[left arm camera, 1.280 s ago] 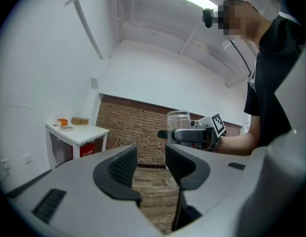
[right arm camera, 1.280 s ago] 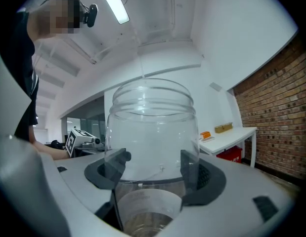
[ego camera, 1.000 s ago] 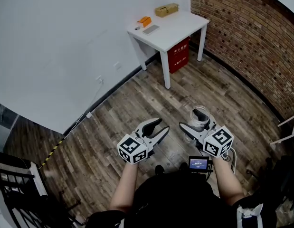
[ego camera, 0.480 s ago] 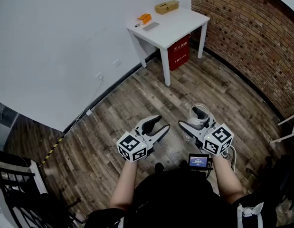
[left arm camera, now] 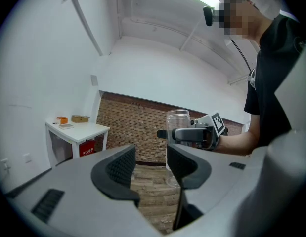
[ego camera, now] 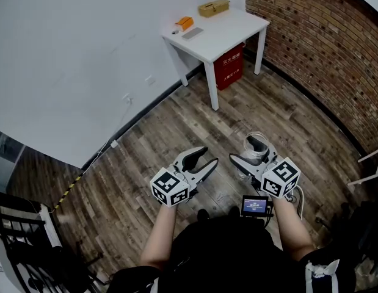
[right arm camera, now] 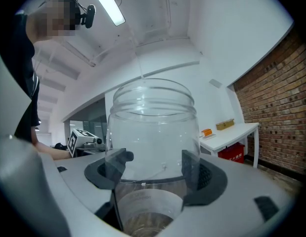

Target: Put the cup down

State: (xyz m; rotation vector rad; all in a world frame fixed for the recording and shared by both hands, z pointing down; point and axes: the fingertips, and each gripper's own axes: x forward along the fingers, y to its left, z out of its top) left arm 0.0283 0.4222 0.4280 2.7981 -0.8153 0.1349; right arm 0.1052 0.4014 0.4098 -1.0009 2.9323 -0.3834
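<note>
While the left claw (ego camera: 207, 157) gapes empty, the right claw (ego camera: 247, 152) grips the upright clear cup (right arm camera: 153, 125) between its jaws.

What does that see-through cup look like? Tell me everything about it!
The cup is clear, plastic by the look of it, shaped like a jar with ridged rings round its wide open mouth. A whitish band shows low on it. It stands upright and looks empty. The right gripper holds it, one jaw pressing each side, up in the air above the wooden floor. Nothing else touches it.
</note>
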